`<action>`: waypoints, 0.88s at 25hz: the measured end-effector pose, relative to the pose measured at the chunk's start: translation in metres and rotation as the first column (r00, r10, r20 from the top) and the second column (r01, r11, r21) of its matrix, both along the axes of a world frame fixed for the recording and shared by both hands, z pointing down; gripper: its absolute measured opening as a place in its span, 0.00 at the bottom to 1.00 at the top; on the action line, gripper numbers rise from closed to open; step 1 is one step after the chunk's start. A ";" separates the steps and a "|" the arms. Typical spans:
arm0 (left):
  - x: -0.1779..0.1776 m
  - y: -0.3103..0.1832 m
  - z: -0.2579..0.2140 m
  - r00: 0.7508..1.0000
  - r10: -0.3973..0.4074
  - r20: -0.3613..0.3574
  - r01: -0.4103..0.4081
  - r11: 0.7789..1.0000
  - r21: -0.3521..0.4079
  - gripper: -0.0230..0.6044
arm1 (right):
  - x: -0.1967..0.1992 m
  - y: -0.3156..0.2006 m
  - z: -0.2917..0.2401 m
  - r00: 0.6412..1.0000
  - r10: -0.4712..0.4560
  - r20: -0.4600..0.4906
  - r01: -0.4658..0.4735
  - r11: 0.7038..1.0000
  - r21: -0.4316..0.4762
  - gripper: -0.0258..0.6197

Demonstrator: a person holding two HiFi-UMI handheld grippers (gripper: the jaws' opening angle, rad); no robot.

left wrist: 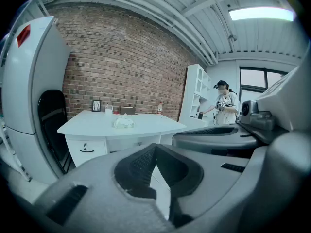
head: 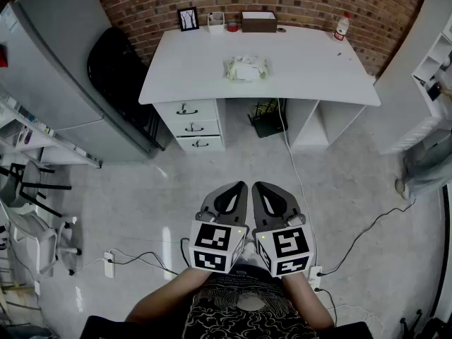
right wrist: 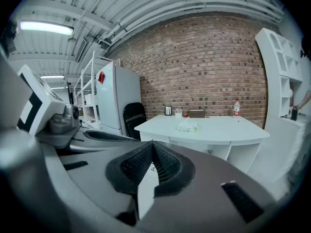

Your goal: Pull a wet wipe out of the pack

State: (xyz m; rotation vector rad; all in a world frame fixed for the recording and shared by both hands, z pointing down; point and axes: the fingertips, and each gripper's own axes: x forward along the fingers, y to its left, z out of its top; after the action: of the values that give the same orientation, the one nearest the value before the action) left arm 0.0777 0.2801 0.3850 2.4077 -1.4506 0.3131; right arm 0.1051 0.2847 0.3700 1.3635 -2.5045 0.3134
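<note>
The wet wipe pack [head: 246,69] lies crumpled and pale in the middle of the white desk [head: 311,66], far ahead of me. It also shows small in the left gripper view [left wrist: 124,122] and in the right gripper view [right wrist: 187,126]. My left gripper [head: 240,184] and right gripper [head: 258,184] are held side by side close to my body, over the floor, well short of the desk. Each has its jaws closed tip to tip with nothing between them, as seen for the left gripper [left wrist: 155,144] and the right gripper [right wrist: 152,143].
On the desk's back edge stand a picture frame [head: 188,18], a brown box [head: 258,21] and a bottle [head: 342,25]. Drawers [head: 187,126] sit under the desk's left. A fridge [head: 63,69] and black chair [head: 116,62] stand left, white shelves [head: 434,55] right. Cables and a power strip [head: 108,263] cross the floor. A person [left wrist: 223,101] stands far right.
</note>
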 end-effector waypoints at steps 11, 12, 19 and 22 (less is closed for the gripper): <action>0.029 0.001 -0.001 1.000 -0.007 0.017 0.007 1.000 0.009 0.05 | 0.028 0.003 0.004 1.000 -0.010 0.008 0.010 1.000 0.000 0.07; 0.031 0.000 0.000 1.000 -0.008 0.020 0.008 1.000 0.009 0.05 | 0.030 0.001 0.005 1.000 -0.011 0.009 0.011 1.000 -0.002 0.07; 0.036 -0.017 0.004 1.000 -0.013 0.027 0.013 1.000 0.005 0.05 | 0.033 -0.017 0.009 1.000 -0.028 0.014 0.028 1.000 -0.010 0.07; 0.036 -0.029 0.007 1.000 -0.021 0.018 0.020 1.000 0.003 0.05 | 0.032 -0.029 0.012 0.999 -0.033 0.008 0.033 0.999 -0.013 0.07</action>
State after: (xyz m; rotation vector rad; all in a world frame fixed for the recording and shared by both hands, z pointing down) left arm 0.1136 0.2511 0.3916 2.3964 -1.4832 0.3288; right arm 0.1374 0.2561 0.3823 1.3176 -2.5236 0.3276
